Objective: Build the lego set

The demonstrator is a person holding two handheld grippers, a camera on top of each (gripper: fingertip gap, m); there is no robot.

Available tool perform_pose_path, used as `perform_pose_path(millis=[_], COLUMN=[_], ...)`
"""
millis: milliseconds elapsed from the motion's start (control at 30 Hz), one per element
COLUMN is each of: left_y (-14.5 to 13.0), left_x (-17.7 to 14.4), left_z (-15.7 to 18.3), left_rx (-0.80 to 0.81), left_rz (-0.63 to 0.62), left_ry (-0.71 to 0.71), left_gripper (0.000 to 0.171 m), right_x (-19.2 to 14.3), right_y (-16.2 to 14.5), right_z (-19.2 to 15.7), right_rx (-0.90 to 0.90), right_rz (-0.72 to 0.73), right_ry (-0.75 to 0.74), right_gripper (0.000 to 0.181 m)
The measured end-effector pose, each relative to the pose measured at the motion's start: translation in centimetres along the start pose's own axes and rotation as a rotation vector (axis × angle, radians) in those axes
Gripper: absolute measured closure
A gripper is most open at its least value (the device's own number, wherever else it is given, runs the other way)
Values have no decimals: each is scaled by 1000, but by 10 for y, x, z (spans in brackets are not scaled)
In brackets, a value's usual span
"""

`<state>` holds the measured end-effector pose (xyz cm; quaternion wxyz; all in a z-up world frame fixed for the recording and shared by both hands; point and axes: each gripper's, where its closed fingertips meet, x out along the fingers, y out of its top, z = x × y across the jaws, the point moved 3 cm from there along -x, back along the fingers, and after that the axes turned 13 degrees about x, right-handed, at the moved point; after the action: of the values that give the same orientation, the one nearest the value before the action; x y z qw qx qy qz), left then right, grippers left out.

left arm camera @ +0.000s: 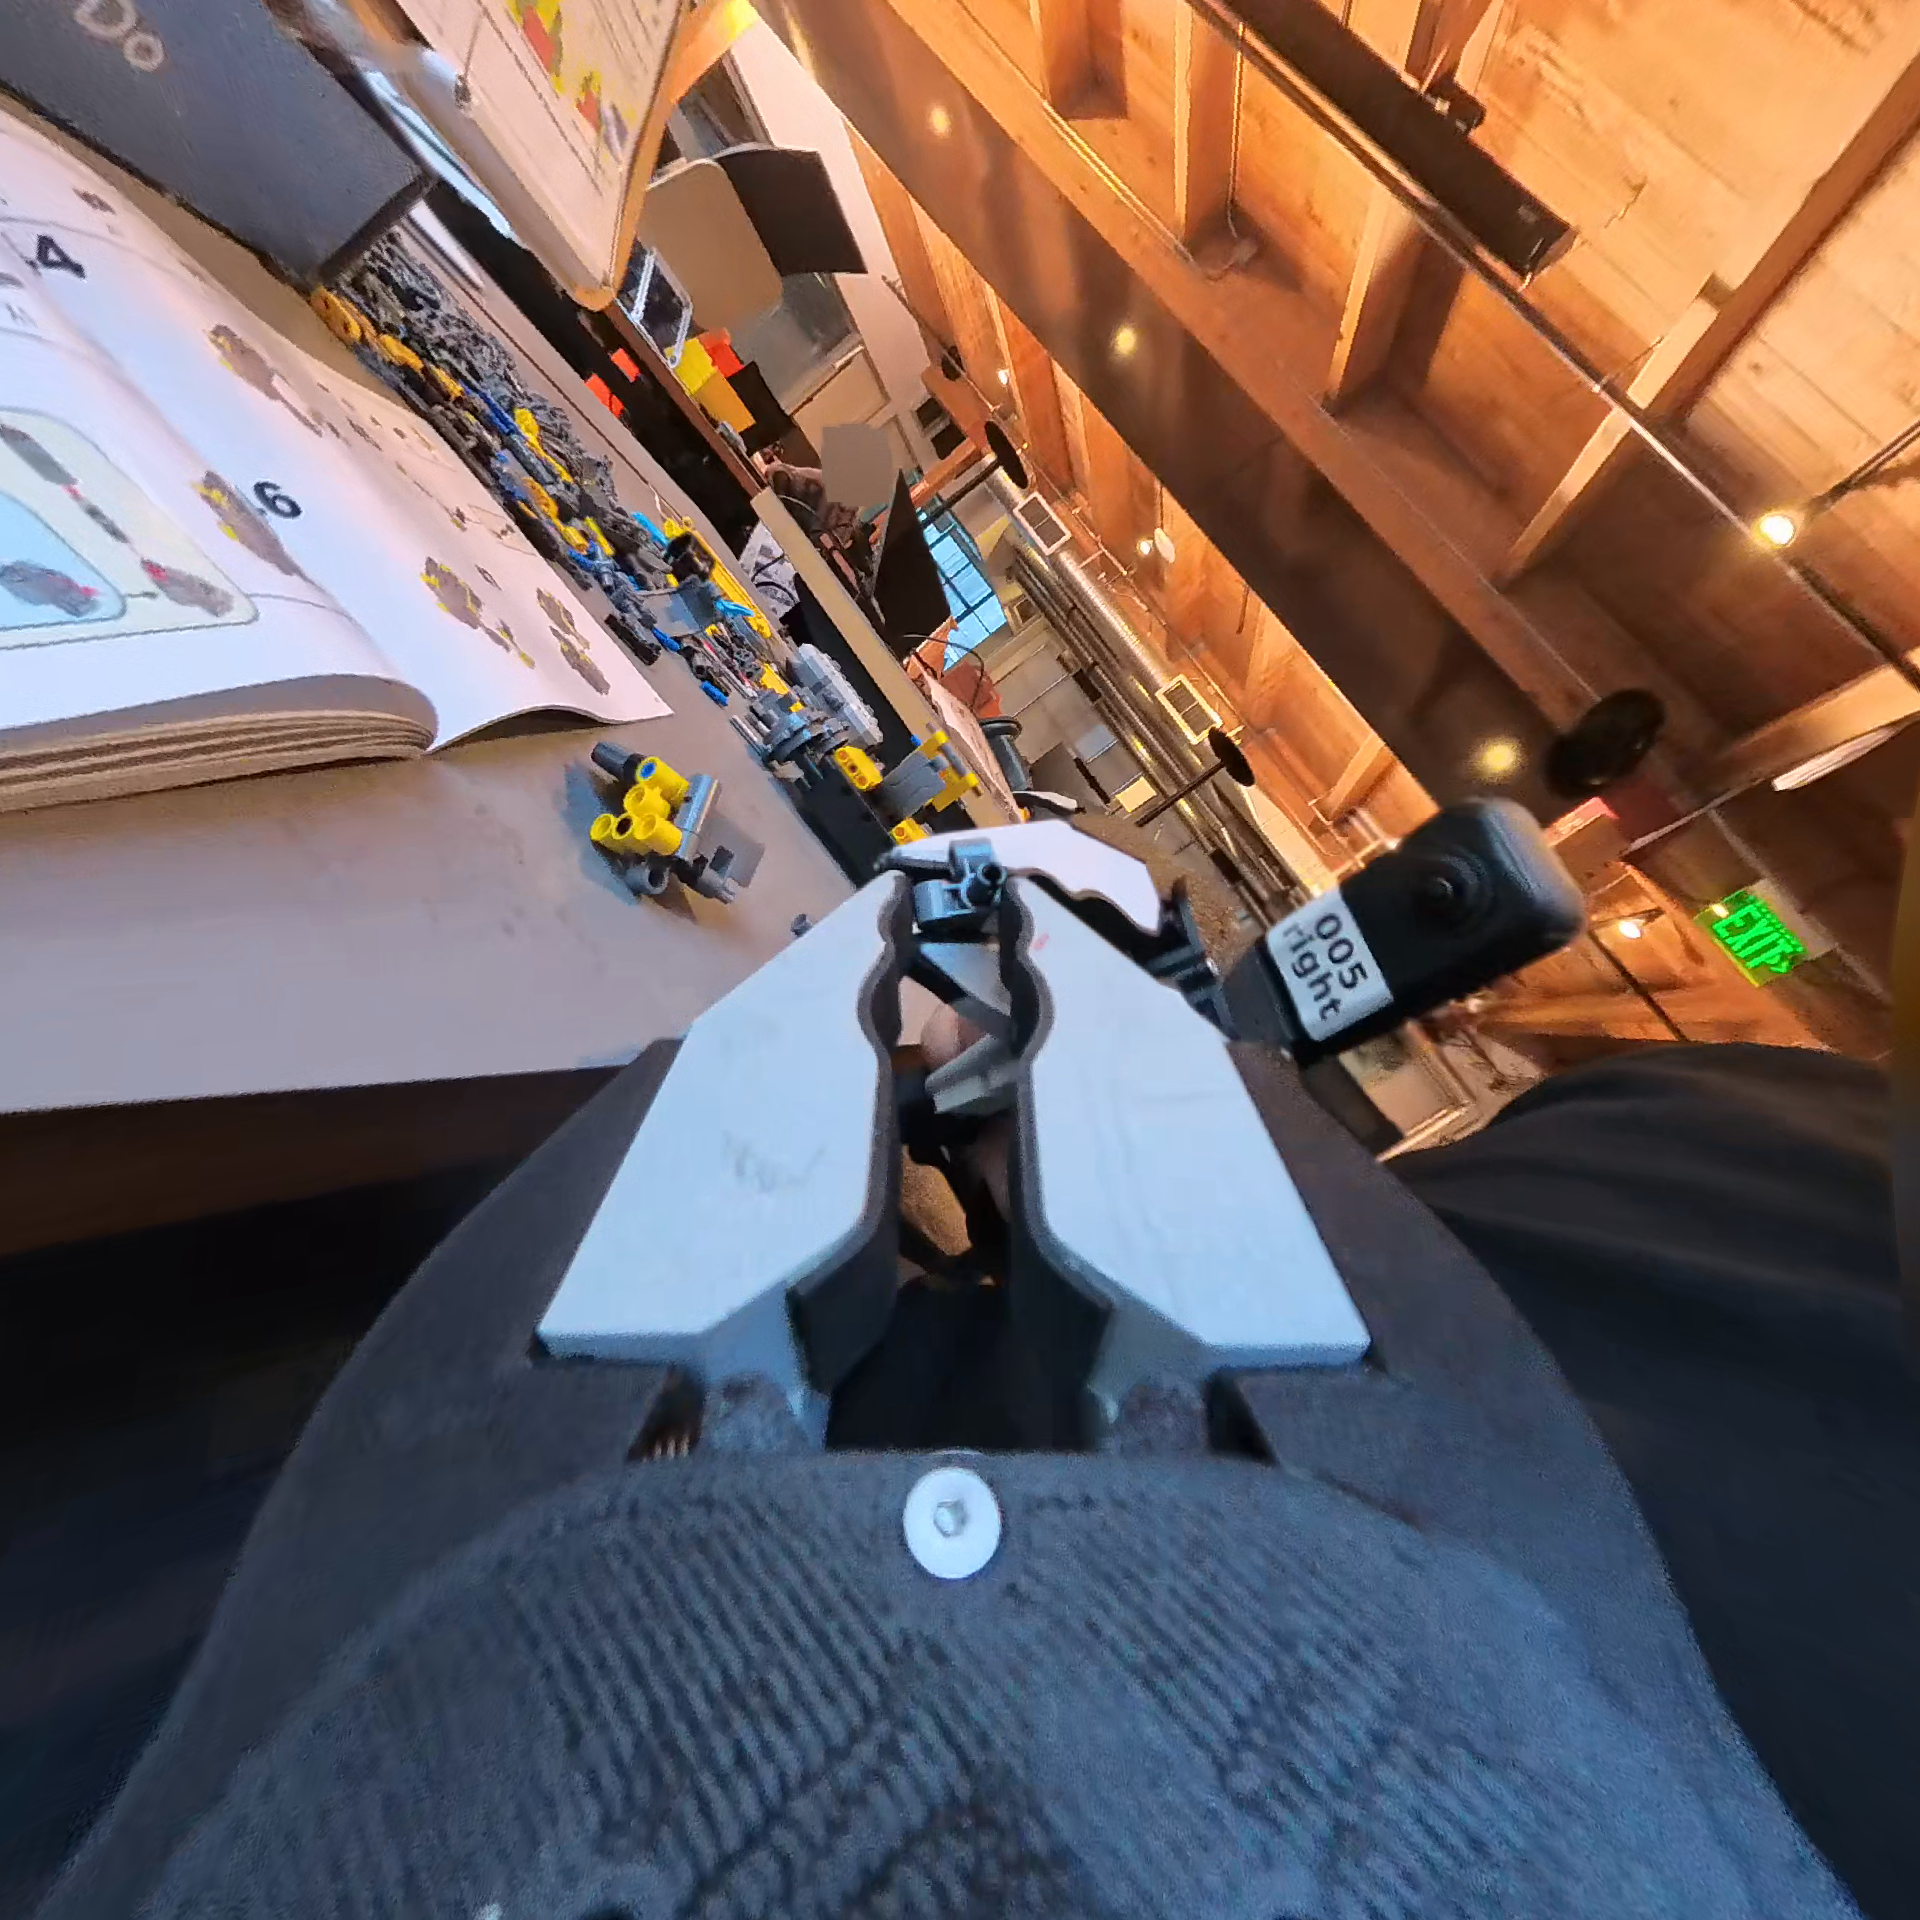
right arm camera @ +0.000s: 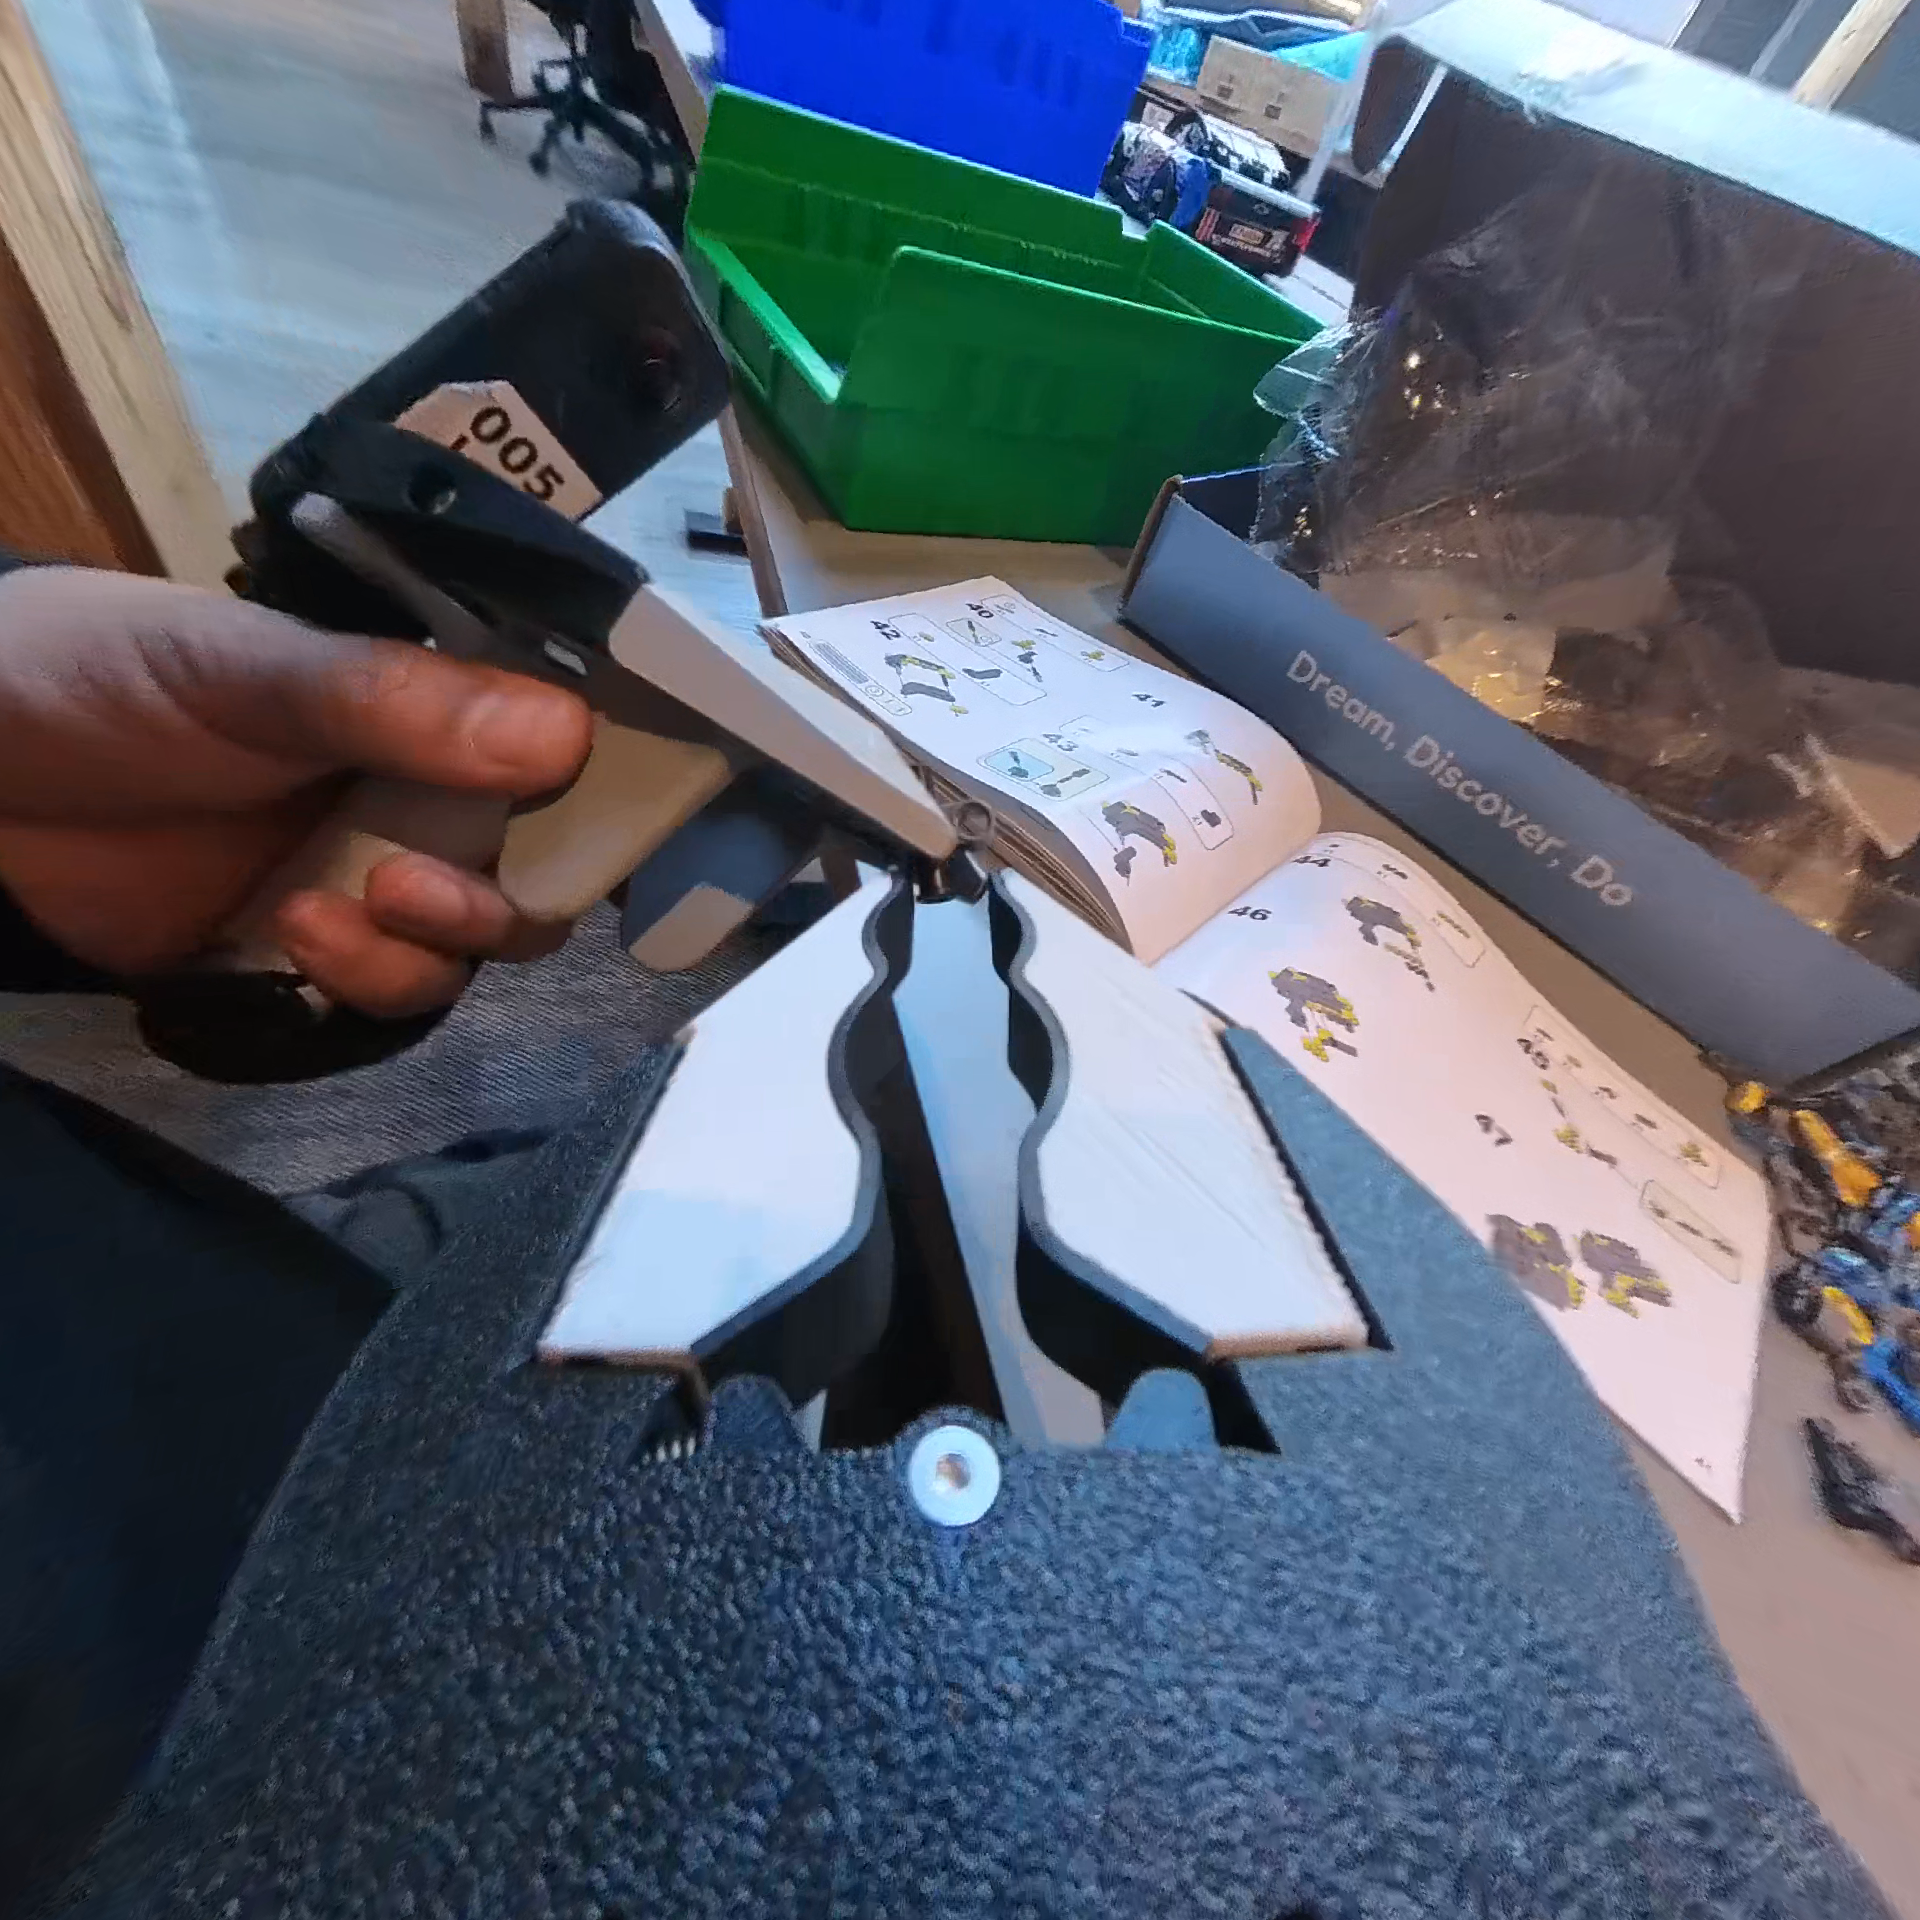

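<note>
Wooden beams cross the ceiling above a pale table (left arm camera: 312,935). On it lie an open instruction booklet (right arm camera: 1455,1091), a heap of small yellow, blue and grey plastic bricks (left arm camera: 540,457) and a green bin (right arm camera: 987,416) at 12 o'clock. Both grippers meet off the table edge: the left gripper (left arm camera: 951,894) jaws pinch a small grey toothed brick piece (left arm camera: 956,899), and the right gripper (right arm camera: 940,883) jaws pinch its other end.

Small grey piece (left arm camera: 951,894) pinched, seemingly, between tips.
</note>
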<state>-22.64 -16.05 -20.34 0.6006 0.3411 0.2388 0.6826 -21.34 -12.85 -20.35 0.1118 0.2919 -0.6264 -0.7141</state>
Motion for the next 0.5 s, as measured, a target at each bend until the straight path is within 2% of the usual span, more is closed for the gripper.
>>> perform_pose_path(millis=[100,300,500], left_y=[-2,-7,-16], left_x=[0,-2,3], left_z=[-2,-7,1], left_rx=[1,14,10], left_rz=[-7,-40,-77], left_ry=[18,51,-3], left_gripper=[157,156,157], right_x=[-1,-5,-15], right_y=[-1,-7,-10], right_z=[-1,-7,-10], right_rx=[-67,-76,-71], right_rz=[-5,-6,1], right_ry=[-39,-49,-73], right_gripper=[169,175,174])
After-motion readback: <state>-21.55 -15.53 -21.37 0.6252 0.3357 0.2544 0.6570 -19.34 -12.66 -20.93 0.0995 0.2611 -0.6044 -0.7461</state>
